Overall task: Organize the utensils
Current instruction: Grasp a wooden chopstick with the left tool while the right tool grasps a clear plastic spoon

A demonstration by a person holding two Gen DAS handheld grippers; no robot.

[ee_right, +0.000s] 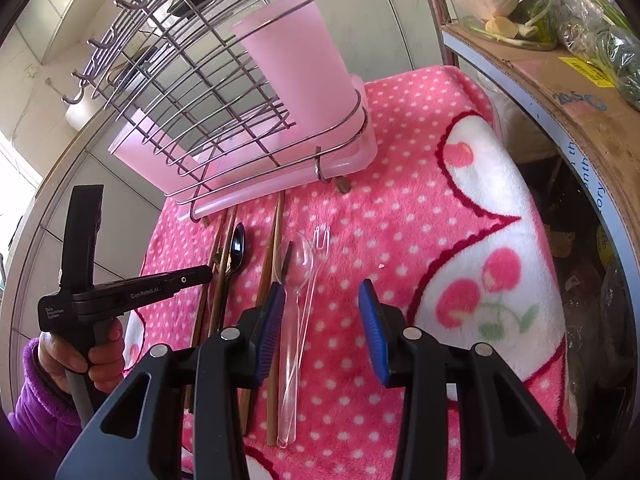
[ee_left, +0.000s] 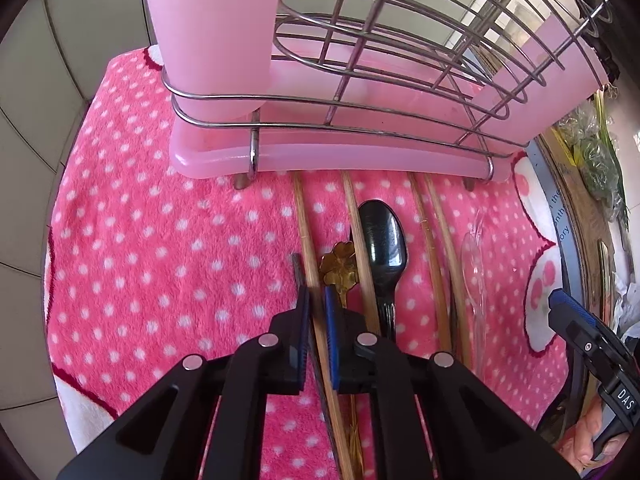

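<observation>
The leftmost chopstick (ee_left: 310, 264) lies flat on the pink blanket (ee_left: 160, 240), its long axis running straight ahead from the left gripper (ee_left: 316, 320) toward the rack (ee_left: 340, 128). It passes between the two blue pads, which stand narrowly apart and flank it closely; whether they grip it cannot be told. The far tip ends just short of the rack's pink base. To the gripper's right lie a gold spoon (ee_left: 340, 268), a black spoon (ee_left: 384, 244), more chopsticks and a clear spoon (ee_left: 474, 264), all parallel. The right gripper (ee_right: 320, 320) hovers wide open and empty over the clear spoon (ee_right: 298, 264) and clear fork (ee_right: 320, 240). The left gripper is nearer the chopstick; lifting likely requires tilting it upright for the pink cup (ee_left: 212, 32).
</observation>
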